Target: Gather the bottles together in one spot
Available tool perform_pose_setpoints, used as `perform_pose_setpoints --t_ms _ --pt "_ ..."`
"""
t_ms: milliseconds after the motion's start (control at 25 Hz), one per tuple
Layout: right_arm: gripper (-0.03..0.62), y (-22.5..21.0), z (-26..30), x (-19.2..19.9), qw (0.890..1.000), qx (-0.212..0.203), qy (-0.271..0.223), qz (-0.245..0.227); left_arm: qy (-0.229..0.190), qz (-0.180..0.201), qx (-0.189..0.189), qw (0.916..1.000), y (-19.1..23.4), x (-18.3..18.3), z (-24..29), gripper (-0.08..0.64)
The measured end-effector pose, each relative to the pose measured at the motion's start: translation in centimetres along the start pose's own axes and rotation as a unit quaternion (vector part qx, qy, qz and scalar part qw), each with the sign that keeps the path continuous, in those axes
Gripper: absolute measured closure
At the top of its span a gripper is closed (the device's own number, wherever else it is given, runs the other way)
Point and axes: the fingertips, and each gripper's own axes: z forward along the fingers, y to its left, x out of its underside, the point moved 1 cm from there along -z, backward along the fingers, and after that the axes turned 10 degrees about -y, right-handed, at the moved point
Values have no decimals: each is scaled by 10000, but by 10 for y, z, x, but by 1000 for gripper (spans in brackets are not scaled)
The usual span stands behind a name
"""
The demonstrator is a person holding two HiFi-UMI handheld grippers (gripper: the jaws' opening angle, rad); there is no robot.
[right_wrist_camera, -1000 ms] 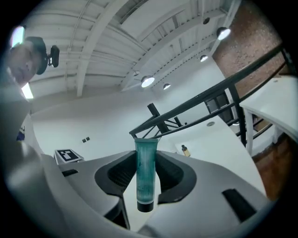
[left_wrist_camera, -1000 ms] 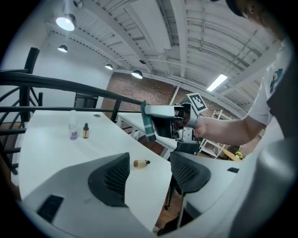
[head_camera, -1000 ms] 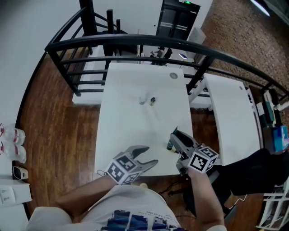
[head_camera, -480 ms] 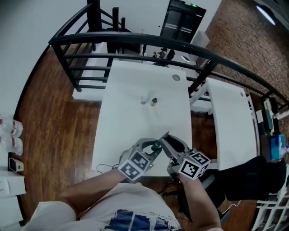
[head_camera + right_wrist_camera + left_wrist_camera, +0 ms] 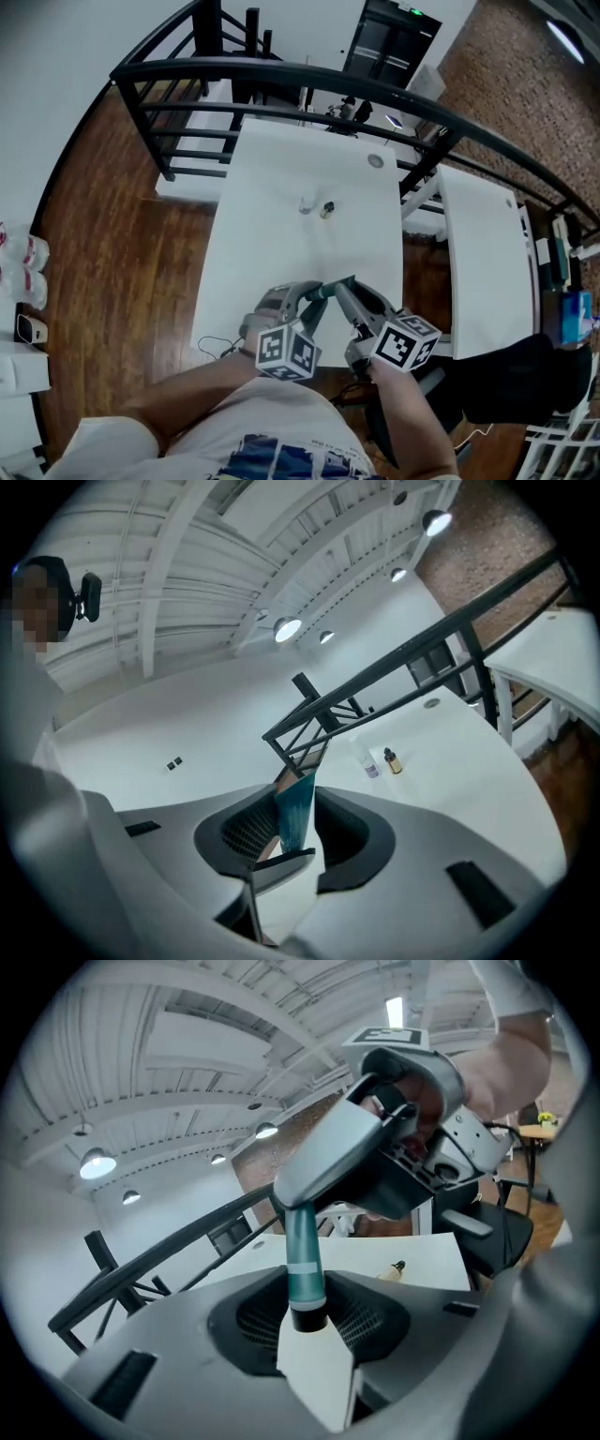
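Observation:
A teal tube (image 5: pixel 327 290) with a black cap hangs above the near edge of the white table (image 5: pixel 281 246), caught between both grippers. My left gripper (image 5: pixel 315 294) has just closed its jaws on the capped end (image 5: pixel 307 1317). My right gripper (image 5: pixel 343 287) is shut on the tube's flat crimped tail (image 5: pixel 294 816). In the left gripper view the right gripper (image 5: pixel 323 1171) pinches the top of the tube (image 5: pixel 303 1255). Farther out on the table stand a small clear bottle (image 5: pixel 306 204) and a small brown bottle (image 5: pixel 327 209), close together, which also show as the clear bottle (image 5: pixel 368 761) and brown bottle (image 5: pixel 391 760).
A black railing (image 5: pixel 281 80) curves round the table's far end. A round disc (image 5: pixel 375 161) sits near the table's far right corner. A second white table (image 5: pixel 480 253) stands to the right, a dark chair (image 5: pixel 525 370) below it. Wooden floor lies on the left.
My left gripper has swung right from the table's near edge, rolled, and closed on the tube's cap. My right gripper carried the tube left to meet it.

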Motion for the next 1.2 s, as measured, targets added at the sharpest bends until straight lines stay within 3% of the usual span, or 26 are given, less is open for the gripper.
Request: perform_pose_setpoints --t_ms 120,280,440,640,1200 --pt "474 -4 4 3 9999 116 85 -24 44 119 -12 9999 0 5 0 442" --pt "492 -1 9 6 9986 -83 351 -391 20 -181 208 9996 -1 9 -3 431" --pt "500 -3 14 3 9873 -248 574 -1457 -22 -917 366 9951 4 17 -11 420" --pt "502 -25 27 -1 9710 -205 677 -2283 27 -2181 368 9752 20 33 -30 420" --pt "506 -84 137 13 9603 -118 773 -2676 436 -3163 54 9476 60 84 -82 420"
